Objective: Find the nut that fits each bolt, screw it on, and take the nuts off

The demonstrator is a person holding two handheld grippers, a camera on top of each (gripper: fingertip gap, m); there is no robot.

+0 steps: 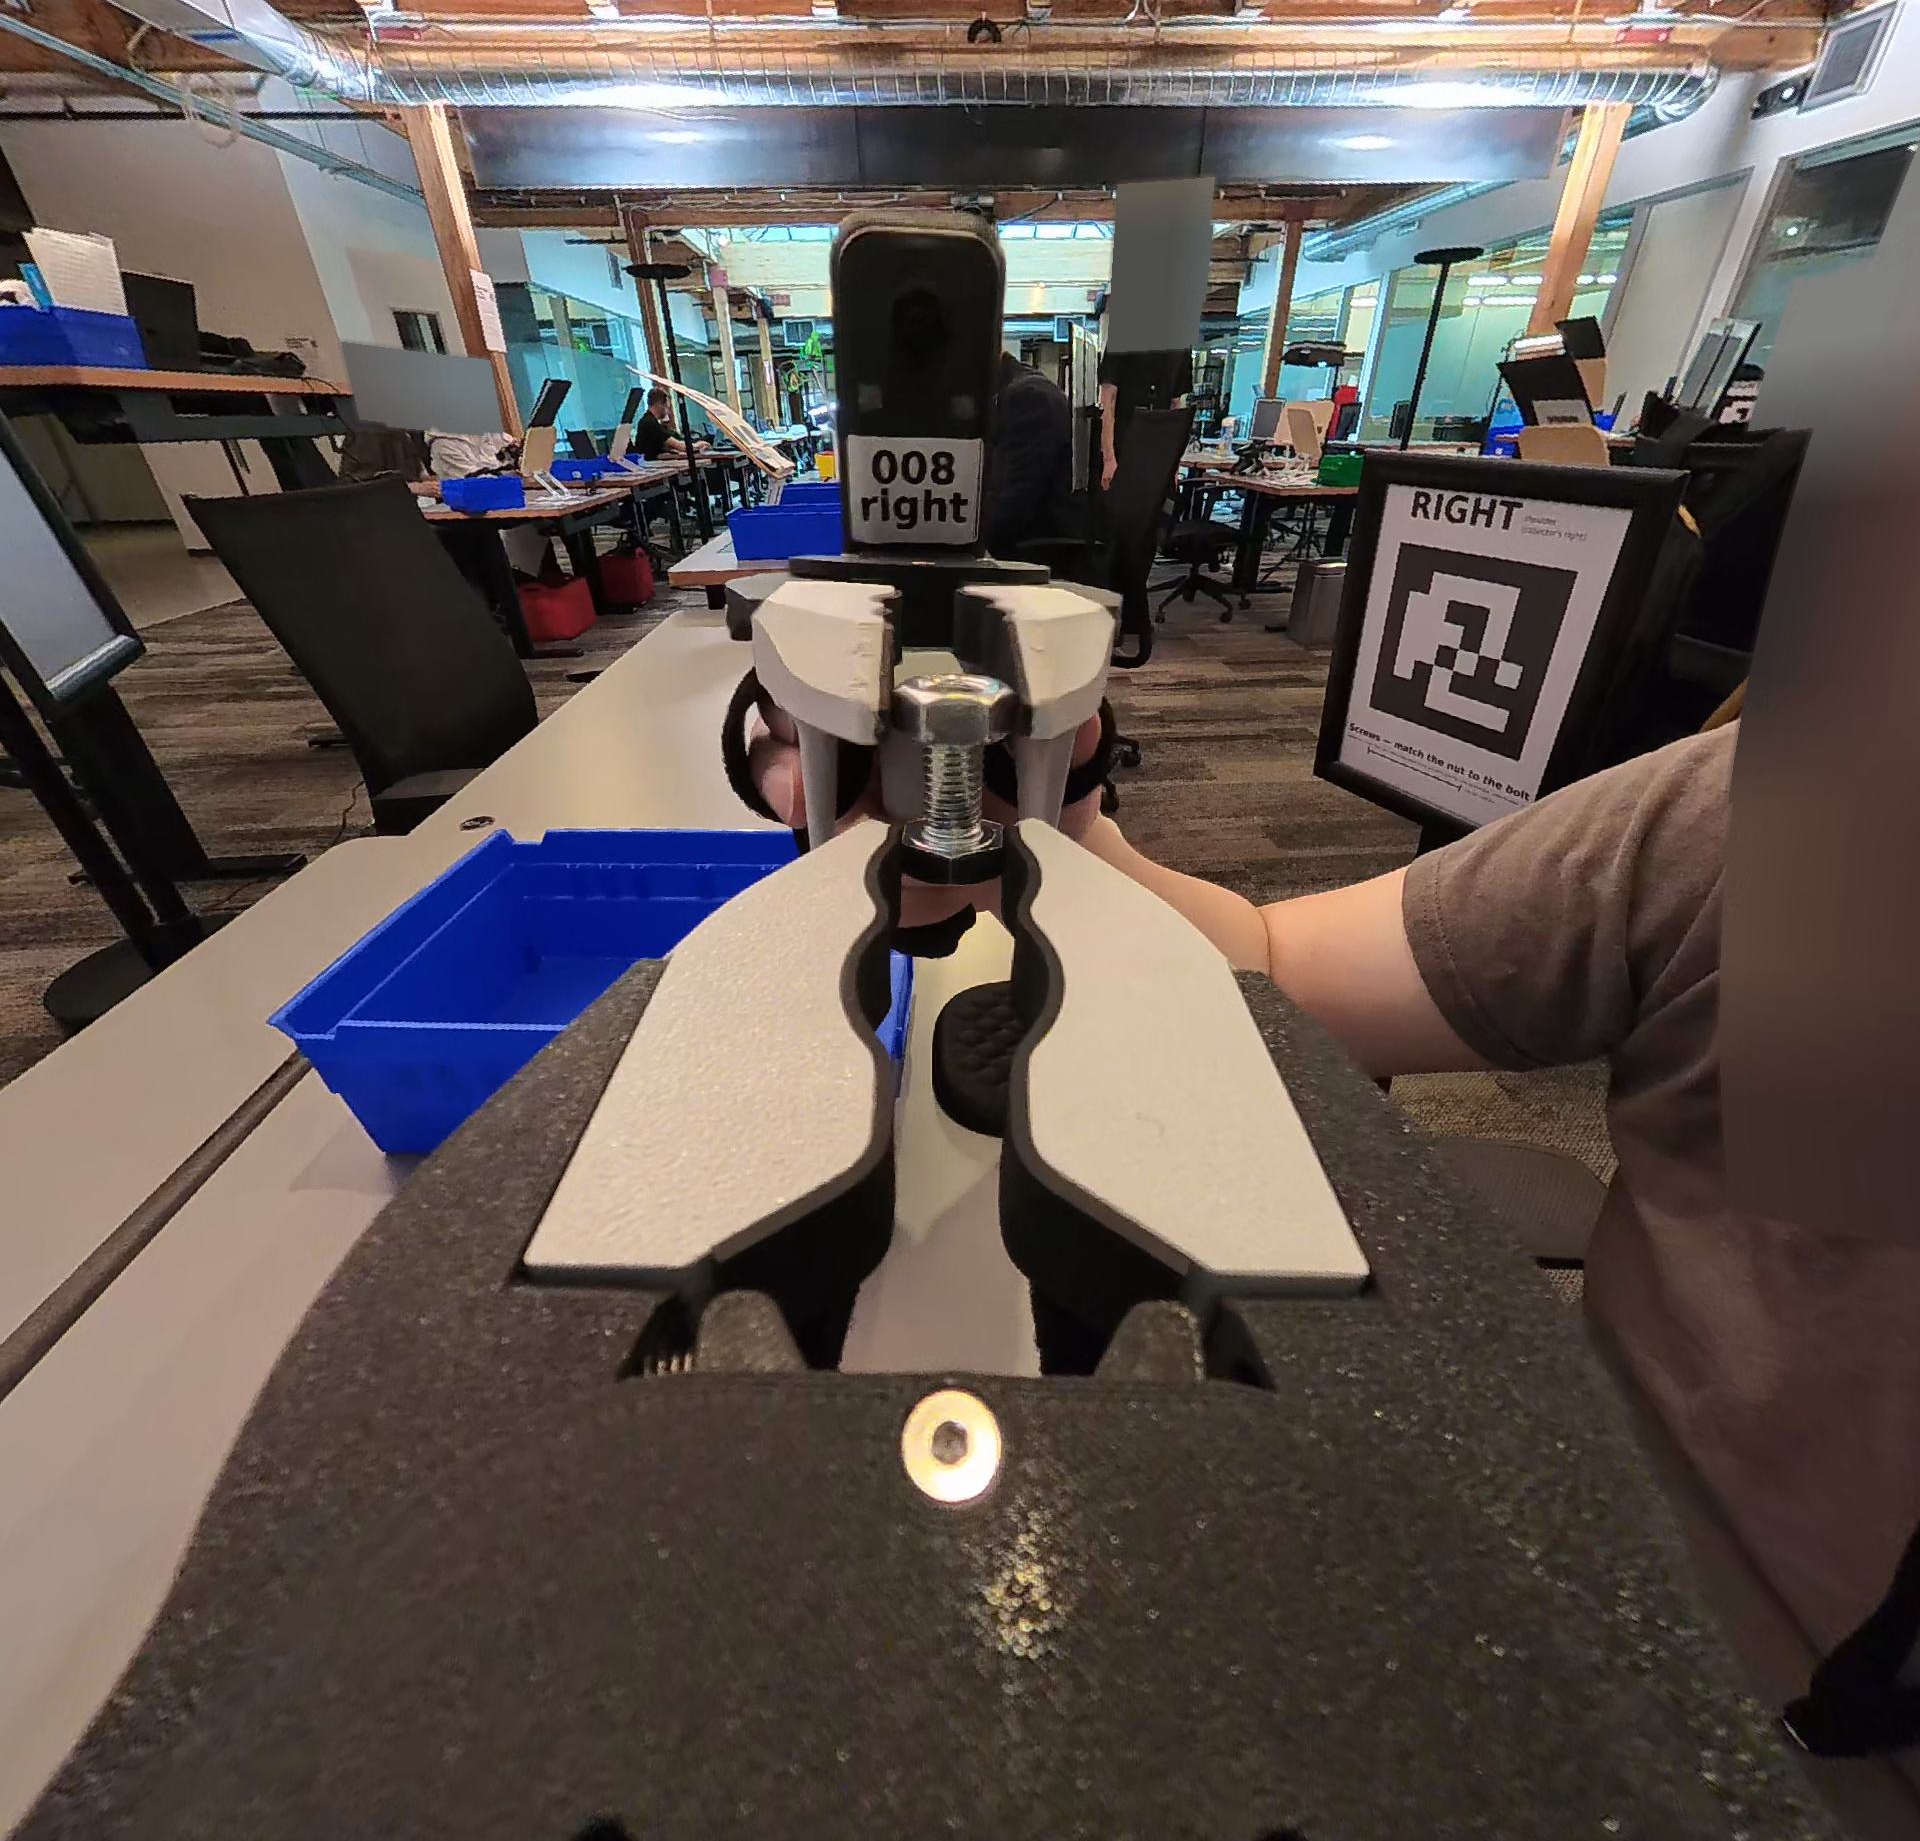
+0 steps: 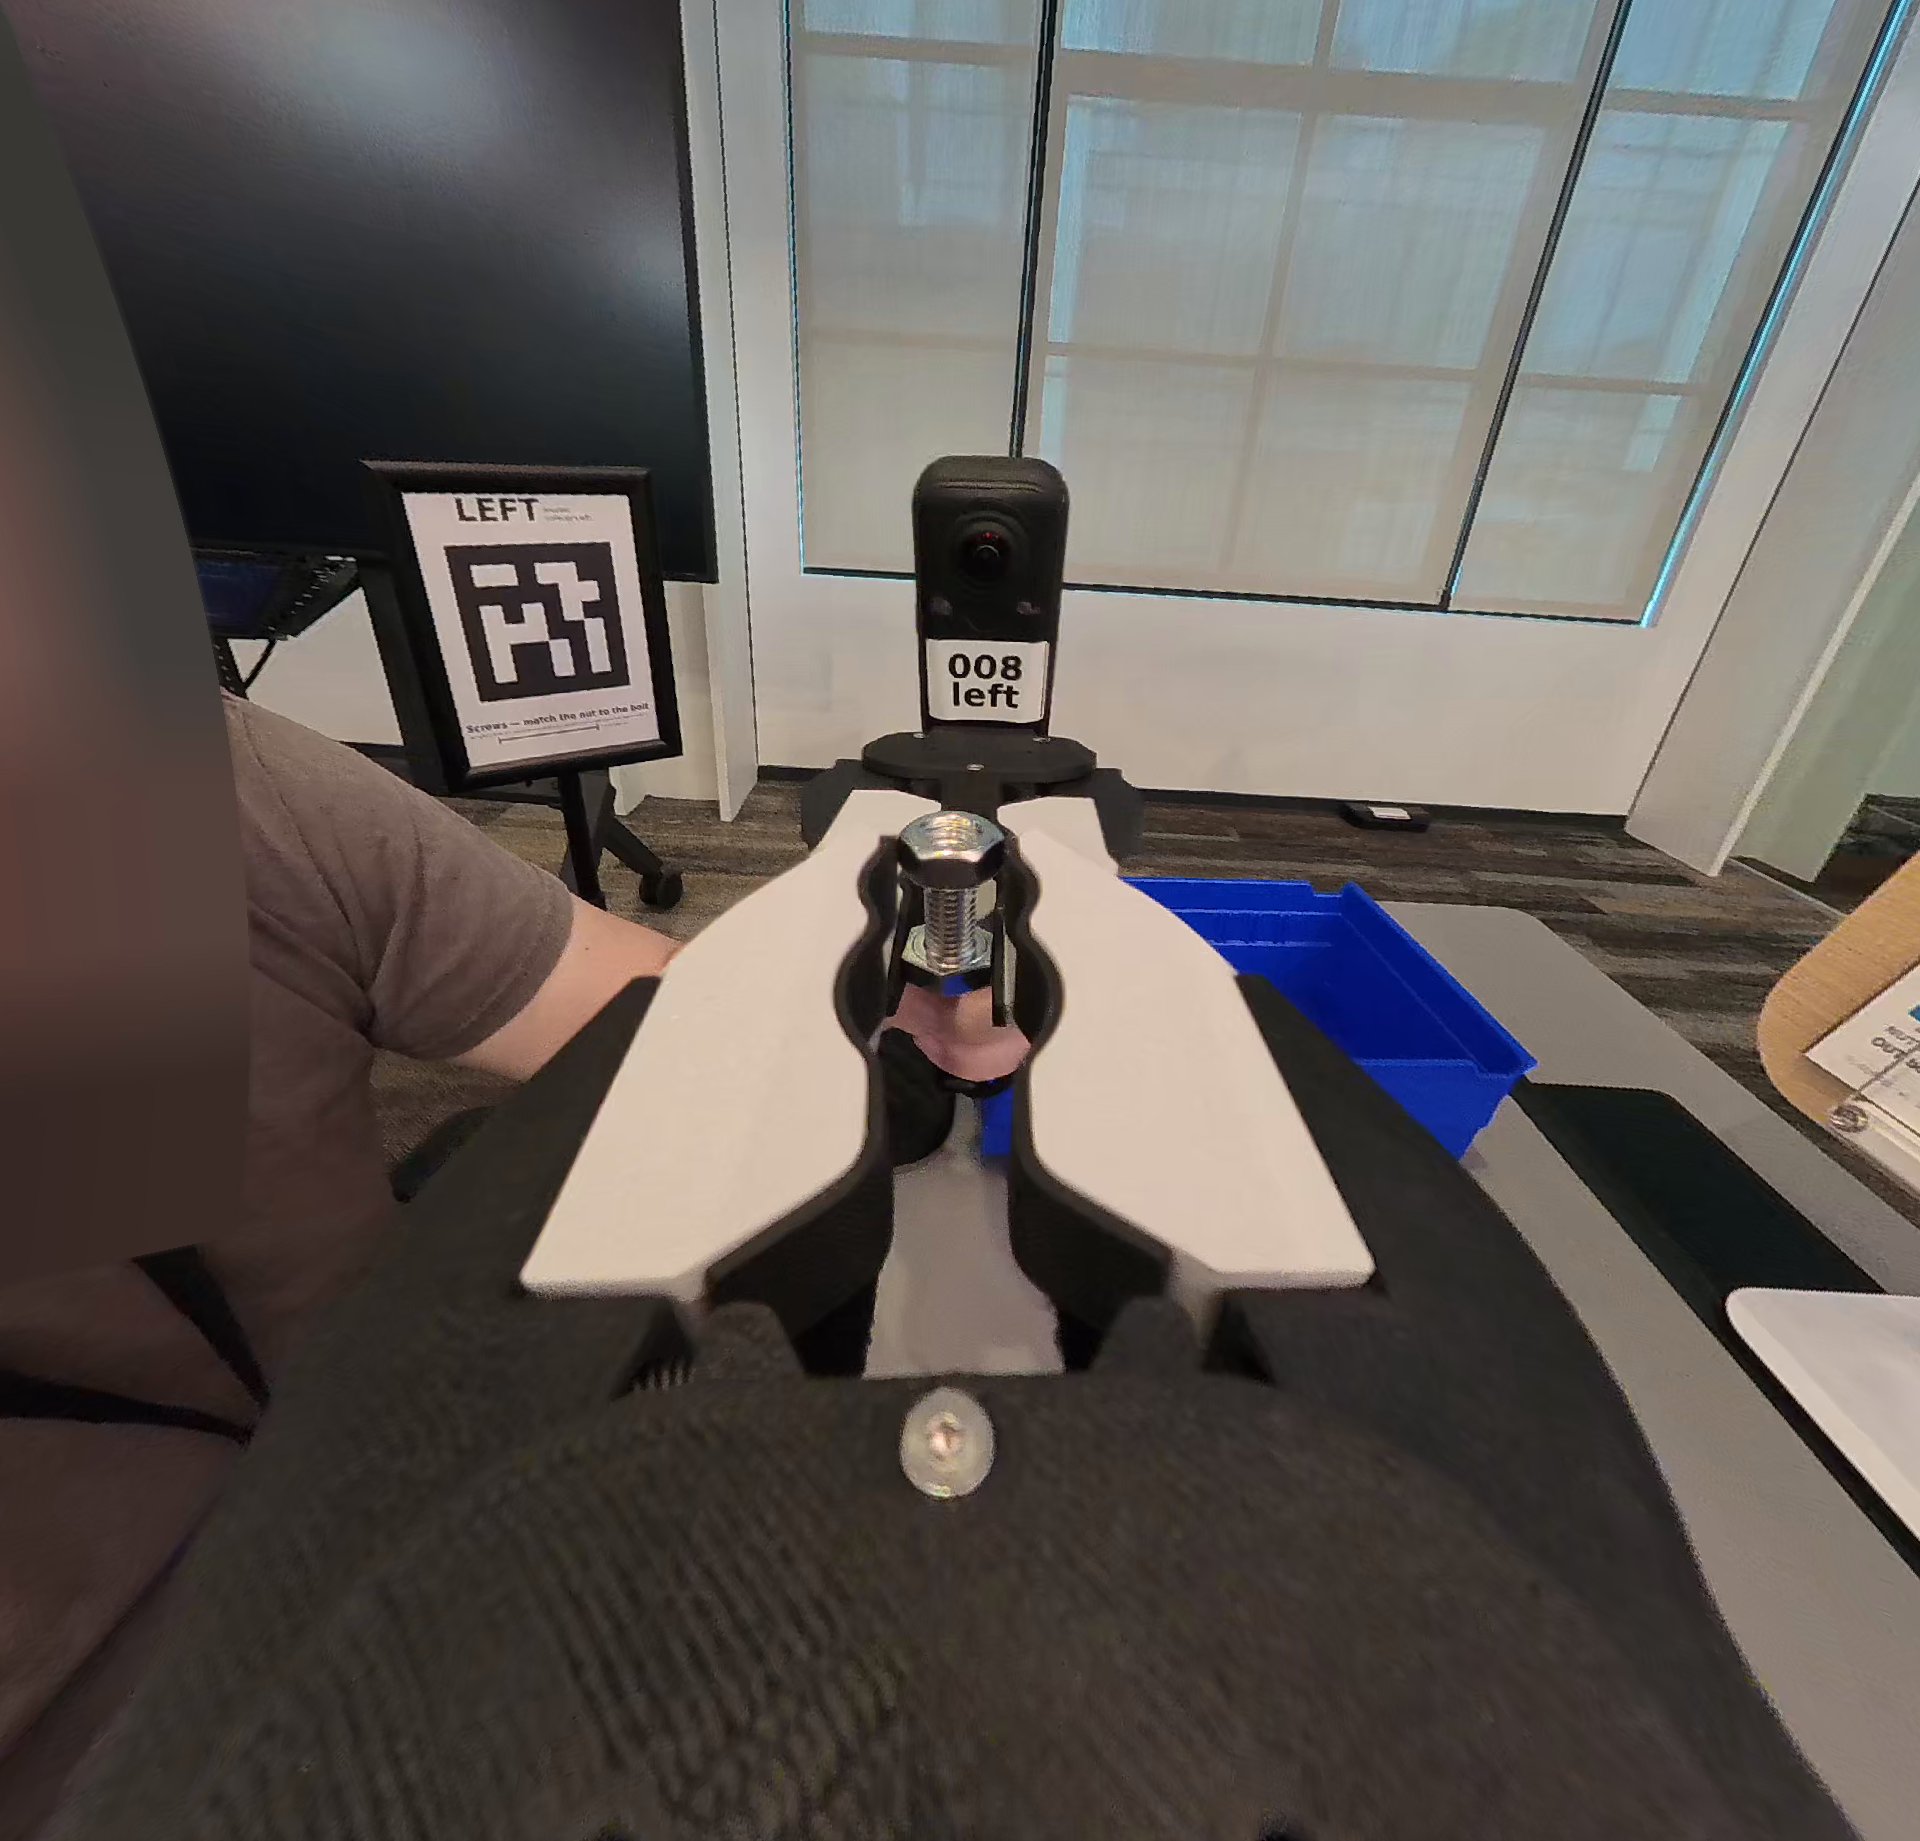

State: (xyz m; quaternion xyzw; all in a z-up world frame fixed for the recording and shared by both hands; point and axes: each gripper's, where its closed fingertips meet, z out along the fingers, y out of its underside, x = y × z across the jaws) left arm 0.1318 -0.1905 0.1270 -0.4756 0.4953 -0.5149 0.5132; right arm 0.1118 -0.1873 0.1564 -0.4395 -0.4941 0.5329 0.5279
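A silver bolt [image 1: 951,783] stands roughly upright between my two grippers, which face each other. My left gripper [image 1: 951,848] is shut on the bolt's thin hexagonal head [image 1: 951,839] at the lower end. My right gripper [image 1: 954,713] is shut on a thick hex nut [image 1: 954,702] at the top of the thread. In the right wrist view my right gripper [image 2: 951,861] grips the nut [image 2: 951,853], the thread [image 2: 943,913] runs down from it, and the left gripper [image 2: 945,960] holds the head [image 2: 943,952].
An open blue bin [image 1: 416,1064] sits on the grey table [image 1: 156,1116] just under the grippers; it also shows in the right wrist view [image 2: 1382,1022]. A person's arm [image 1: 1340,960] reaches in from the right. Framed marker signs [image 1: 1496,648] [image 2: 540,628] stand behind. Both grippers' tips are close together, under 4 cm apart.
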